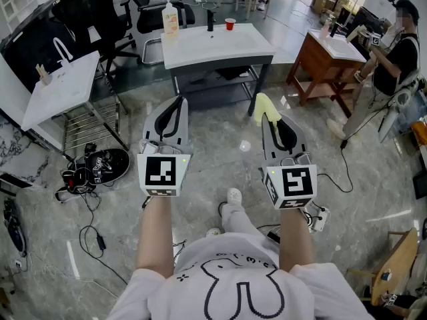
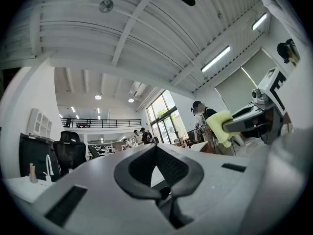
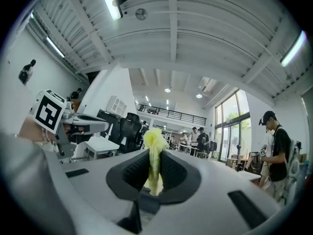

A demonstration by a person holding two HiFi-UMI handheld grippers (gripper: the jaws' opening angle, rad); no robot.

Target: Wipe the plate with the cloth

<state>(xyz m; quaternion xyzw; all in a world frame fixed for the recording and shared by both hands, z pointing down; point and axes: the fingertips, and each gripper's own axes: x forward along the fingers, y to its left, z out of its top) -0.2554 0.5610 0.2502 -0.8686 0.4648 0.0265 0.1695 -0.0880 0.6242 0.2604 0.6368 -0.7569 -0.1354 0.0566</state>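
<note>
A yellow cloth [image 1: 262, 107] sticks up from the tips of my right gripper [image 1: 271, 120], which is shut on it. In the right gripper view the cloth [image 3: 153, 148] is pinched between the dark pads. My left gripper [image 1: 175, 103] is held level beside it, shut with nothing in it; its own view shows the pads [image 2: 168, 168] closed together, with the cloth [image 2: 219, 126] off to the right. Both grippers are held over the floor, pointing toward a white table [image 1: 220, 45] ahead. No plate shows in any view.
On the white table stand a soap bottle [image 1: 170, 17], a dark faucet [image 1: 211, 20] and a red cup [image 1: 230, 23]. A white side table [image 1: 63, 89] is at the left, with cables and gear [image 1: 93, 169] on the floor. A person [image 1: 393, 52] stands by a wooden table [image 1: 327, 59].
</note>
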